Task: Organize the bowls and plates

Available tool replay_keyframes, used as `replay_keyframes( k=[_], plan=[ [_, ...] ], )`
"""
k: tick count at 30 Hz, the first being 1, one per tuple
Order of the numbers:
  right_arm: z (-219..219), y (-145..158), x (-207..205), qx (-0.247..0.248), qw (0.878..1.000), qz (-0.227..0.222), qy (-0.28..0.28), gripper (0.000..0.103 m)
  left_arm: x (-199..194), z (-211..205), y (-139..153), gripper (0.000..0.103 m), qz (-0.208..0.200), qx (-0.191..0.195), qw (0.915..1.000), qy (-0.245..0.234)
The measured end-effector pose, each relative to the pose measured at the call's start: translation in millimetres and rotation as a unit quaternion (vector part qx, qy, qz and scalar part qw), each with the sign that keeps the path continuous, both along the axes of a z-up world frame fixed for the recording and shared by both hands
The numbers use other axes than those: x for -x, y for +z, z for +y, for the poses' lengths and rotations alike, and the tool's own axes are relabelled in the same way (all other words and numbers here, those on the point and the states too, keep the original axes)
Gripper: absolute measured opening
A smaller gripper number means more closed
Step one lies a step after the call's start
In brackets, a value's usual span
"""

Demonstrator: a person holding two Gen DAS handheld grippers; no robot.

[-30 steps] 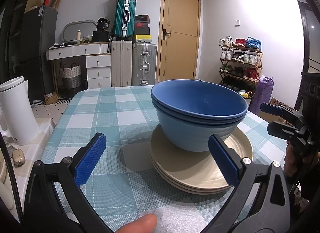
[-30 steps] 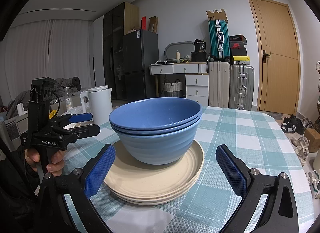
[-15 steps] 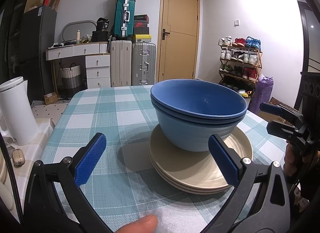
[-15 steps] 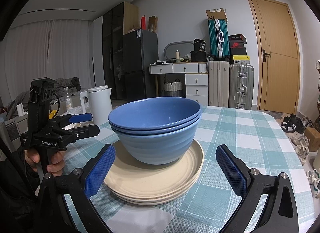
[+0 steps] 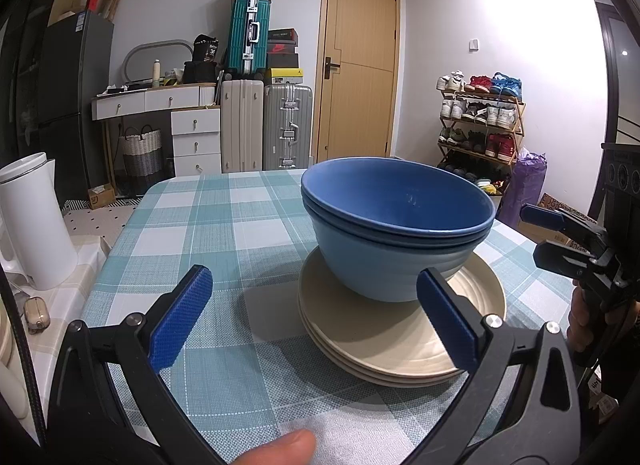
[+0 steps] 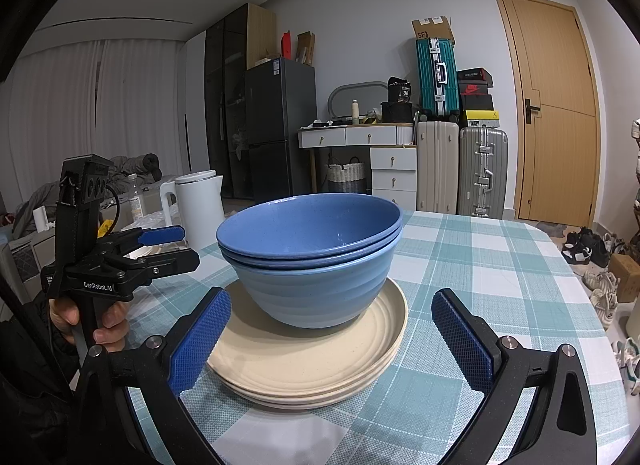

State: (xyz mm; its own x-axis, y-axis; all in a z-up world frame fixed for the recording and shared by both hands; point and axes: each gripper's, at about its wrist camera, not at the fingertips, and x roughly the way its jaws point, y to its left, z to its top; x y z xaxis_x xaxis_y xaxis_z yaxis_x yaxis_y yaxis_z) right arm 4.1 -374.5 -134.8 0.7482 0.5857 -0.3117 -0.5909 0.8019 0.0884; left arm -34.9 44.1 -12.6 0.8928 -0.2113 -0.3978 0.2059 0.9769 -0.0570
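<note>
Bowls (image 6: 310, 261) on plates (image 6: 308, 361) sit just ahead of both released hand-held grippers.

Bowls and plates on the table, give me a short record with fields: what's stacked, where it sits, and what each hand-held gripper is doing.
bowls: nested blue bowls, upright, on top of the plates
plates: stack of cream plates, flat on the checked tablecloth
left hand-held gripper: open, holding nothing, beside the stack
right hand-held gripper: open, holding nothing, facing the stack
nearby: white kettle beyond the table edge
</note>
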Motion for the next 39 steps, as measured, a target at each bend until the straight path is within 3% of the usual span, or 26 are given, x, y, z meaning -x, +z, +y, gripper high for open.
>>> replay_keyframes(
  k=[39],
  plan=[
    [0.8, -0.5, 1.0, 0.0, 1.0, 0.0, 0.0, 0.102, -1.2, -0.1, -2.6, 0.102, 0.002, 0.002, 1.0, 0.003]
  ],
)
